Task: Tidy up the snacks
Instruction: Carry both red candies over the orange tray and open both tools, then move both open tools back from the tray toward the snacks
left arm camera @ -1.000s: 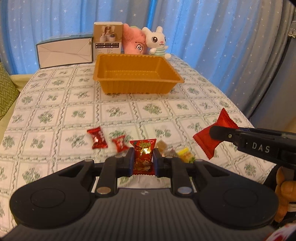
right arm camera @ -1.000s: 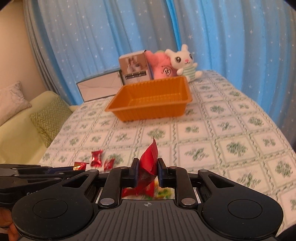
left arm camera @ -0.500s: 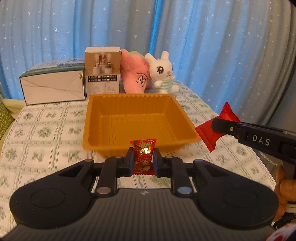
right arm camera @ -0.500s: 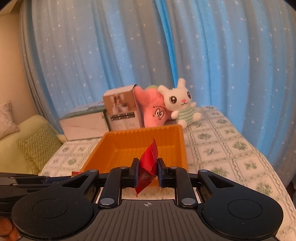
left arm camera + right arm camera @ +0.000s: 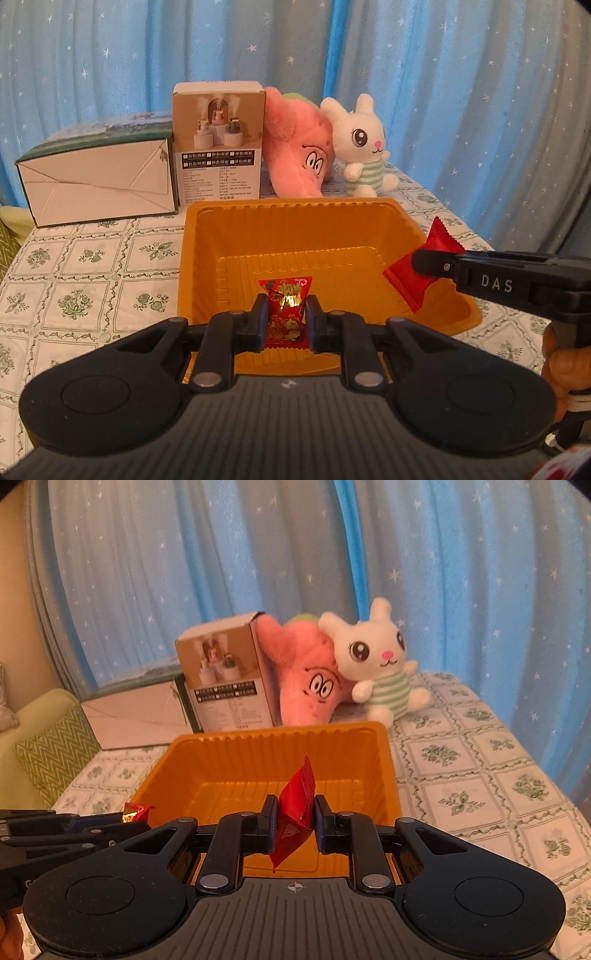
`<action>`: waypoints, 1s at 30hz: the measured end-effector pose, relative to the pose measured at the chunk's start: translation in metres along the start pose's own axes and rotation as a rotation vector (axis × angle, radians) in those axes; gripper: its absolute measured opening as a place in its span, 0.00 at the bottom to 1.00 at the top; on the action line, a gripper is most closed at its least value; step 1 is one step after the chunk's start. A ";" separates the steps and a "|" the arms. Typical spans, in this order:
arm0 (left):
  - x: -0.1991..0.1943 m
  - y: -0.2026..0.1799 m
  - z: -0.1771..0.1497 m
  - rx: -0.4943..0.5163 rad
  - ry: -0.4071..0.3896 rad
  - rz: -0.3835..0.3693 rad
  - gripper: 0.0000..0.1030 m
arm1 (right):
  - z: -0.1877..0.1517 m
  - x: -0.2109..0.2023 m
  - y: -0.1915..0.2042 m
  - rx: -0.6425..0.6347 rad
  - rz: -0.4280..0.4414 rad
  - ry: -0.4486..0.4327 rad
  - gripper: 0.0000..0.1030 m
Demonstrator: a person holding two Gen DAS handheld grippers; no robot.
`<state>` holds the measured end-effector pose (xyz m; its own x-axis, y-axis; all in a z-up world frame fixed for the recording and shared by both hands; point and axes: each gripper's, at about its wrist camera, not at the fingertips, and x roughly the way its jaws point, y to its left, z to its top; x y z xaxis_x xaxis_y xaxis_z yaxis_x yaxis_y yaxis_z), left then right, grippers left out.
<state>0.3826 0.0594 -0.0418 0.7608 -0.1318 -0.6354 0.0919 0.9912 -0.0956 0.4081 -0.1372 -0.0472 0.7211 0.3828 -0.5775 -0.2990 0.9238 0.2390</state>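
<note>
Tabletop (image 5: 85,280): orange tray (image 5: 295,221) present.
Left gripper (image 5: 285,321): fingers clamp printed snack packet (image 5: 286,314) above tray.
Right gripper (image 5: 294,821): fingers clamp red packet (image 5: 295,812).

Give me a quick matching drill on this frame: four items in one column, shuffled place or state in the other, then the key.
1. printed snack packet
2. plain red packet
3. orange tray
4. white bunny plush

A. behind the tray, beside the pink plush
B. pinched in the right gripper
C. pinched in the left gripper
D. on the tablecloth, nothing lying inside

Pairs: 1-C, 2-B, 3-D, 4-A
</note>
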 end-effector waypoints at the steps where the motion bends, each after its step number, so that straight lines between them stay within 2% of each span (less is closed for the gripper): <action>1: 0.003 0.002 0.000 -0.004 0.001 0.002 0.18 | -0.001 0.004 0.001 -0.006 -0.001 0.010 0.20; 6: 0.015 0.008 0.006 -0.022 -0.009 -0.018 0.19 | -0.003 0.017 -0.001 0.015 0.035 0.034 0.20; 9: 0.018 0.009 0.004 -0.003 0.004 0.013 0.23 | -0.003 0.023 -0.004 0.043 0.076 0.047 0.20; 10: 0.019 0.010 0.002 0.000 0.012 0.022 0.23 | -0.002 0.023 -0.004 0.043 0.067 0.048 0.25; 11: 0.019 0.011 0.001 -0.001 0.019 0.030 0.23 | -0.003 0.022 -0.005 0.040 0.055 0.044 0.41; 13: 0.019 0.014 -0.001 -0.004 0.025 0.036 0.23 | -0.002 0.019 -0.007 0.047 0.045 0.026 0.57; 30: 0.001 0.002 -0.001 0.007 0.005 0.025 0.23 | -0.003 -0.002 -0.007 0.009 -0.024 -0.016 0.57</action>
<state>0.3825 0.0616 -0.0433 0.7600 -0.1073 -0.6411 0.0779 0.9942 -0.0741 0.4068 -0.1446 -0.0496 0.7379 0.3605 -0.5705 -0.2761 0.9327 0.2322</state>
